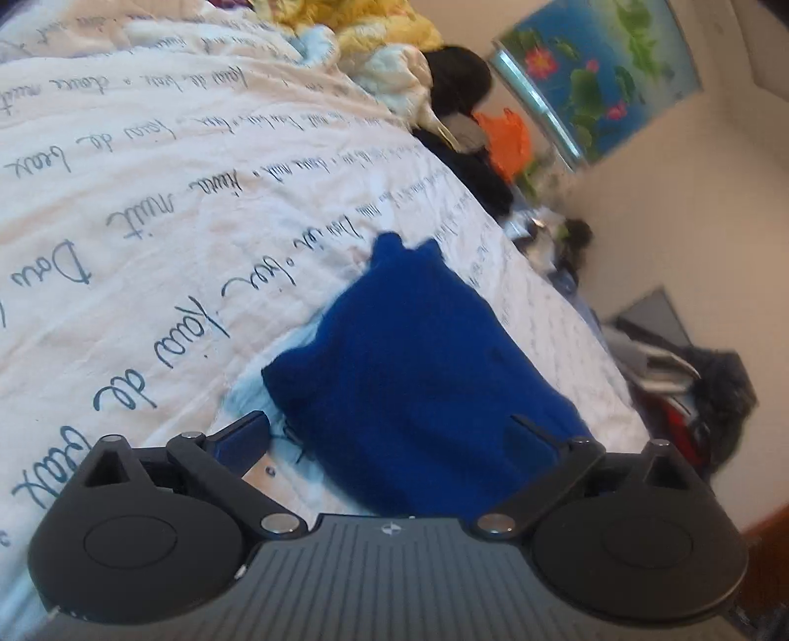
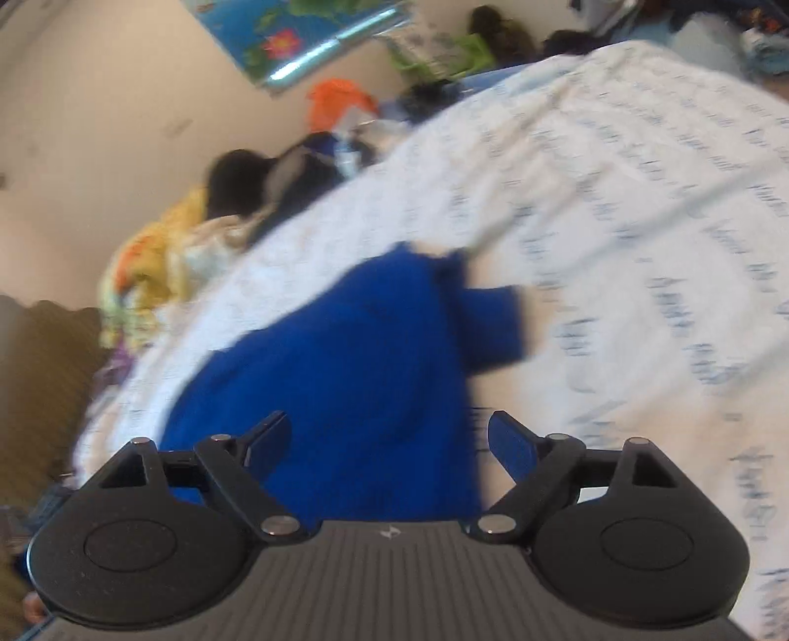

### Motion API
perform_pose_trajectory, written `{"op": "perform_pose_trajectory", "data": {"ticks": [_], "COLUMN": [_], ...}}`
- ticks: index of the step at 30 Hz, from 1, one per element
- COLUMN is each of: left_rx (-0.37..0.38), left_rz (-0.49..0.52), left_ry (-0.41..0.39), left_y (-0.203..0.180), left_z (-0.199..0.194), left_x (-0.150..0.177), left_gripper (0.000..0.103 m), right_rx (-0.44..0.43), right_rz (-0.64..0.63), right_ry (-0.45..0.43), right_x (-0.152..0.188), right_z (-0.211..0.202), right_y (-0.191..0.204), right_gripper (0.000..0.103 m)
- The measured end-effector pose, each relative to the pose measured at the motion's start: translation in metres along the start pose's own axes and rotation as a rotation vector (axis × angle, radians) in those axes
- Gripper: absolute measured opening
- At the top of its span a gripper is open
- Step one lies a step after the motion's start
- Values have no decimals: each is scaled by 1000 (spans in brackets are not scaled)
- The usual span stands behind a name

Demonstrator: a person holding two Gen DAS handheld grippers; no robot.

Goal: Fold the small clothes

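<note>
A small blue knitted garment (image 1: 409,365) lies on a white bedspread with blue handwriting print (image 1: 148,197). My left gripper (image 1: 389,434) is open just above the garment's near edge, jaws spread wide to either side of it. In the right wrist view the same blue garment (image 2: 345,374) lies on the bedspread (image 2: 616,222), one sleeve sticking out to the right. My right gripper (image 2: 389,439) is open and holds nothing, its fingers hovering over the garment's near edge. This view is blurred by motion.
A pile of yellow and pale bedding (image 1: 375,39) and dark clothes (image 1: 458,74) lies at the far end of the bed. An orange bag (image 1: 508,138) and a flower poster (image 1: 601,69) are by the wall. Clutter (image 1: 690,384) sits beside the bed.
</note>
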State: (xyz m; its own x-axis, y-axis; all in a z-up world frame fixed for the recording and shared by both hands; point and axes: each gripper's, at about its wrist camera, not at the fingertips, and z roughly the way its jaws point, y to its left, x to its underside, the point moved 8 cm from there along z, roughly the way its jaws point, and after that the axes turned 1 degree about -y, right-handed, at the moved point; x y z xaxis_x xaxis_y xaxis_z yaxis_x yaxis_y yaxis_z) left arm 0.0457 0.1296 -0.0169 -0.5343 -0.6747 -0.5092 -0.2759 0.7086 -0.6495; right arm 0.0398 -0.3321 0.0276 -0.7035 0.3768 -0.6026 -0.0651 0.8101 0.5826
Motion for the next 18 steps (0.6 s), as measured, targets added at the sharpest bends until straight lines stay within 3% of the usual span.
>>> {"op": "perform_pose_trajectory", "data": {"ticks": [1, 3, 4, 5, 6, 8, 10, 12, 14, 16, 18], "left_rx": [-22, -99, -136, -175, -196, -217, -252, -188, -66, 80, 189], "left_rz": [-2, -25, -37, -47, -59, -80, 4, 144, 354, 603, 816], "left_ry": [-23, -52, -53, -42, -34, -19, -40, -70, -78, -23, 56], "left_y": [-2, 2, 4, 9, 11, 11, -12, -61, -134, -205, -246], "left_z": [3, 7, 11, 14, 16, 19, 19, 21, 26, 34, 44], "left_x": [-2, -9, -13, -18, -20, -26, -28, -24, -1, 49, 112], "left_gripper": [91, 56, 46, 27, 17, 10, 8, 7, 7, 6, 7], "right_rx": [-38, -95, -112, -123, -146, -214, -292, -373, -450, -502, -552], "right_rz": [-2, -20, -33, -42, -44, -15, 64, 168, 252, 333, 392], "right_ry": [16, 42, 52, 59, 65, 73, 91, 131, 145, 170, 200], "right_x": [0, 1, 1, 2, 1, -1, -7, -17, -34, -51, -64], "right_z": [5, 16, 19, 21, 23, 25, 30, 40, 48, 62, 78], "right_y": [13, 33, 42, 48, 54, 61, 59, 51, 41, 28, 15], "right_gripper": [88, 88, 88, 88, 88, 88, 88, 88, 88, 88, 91]}}
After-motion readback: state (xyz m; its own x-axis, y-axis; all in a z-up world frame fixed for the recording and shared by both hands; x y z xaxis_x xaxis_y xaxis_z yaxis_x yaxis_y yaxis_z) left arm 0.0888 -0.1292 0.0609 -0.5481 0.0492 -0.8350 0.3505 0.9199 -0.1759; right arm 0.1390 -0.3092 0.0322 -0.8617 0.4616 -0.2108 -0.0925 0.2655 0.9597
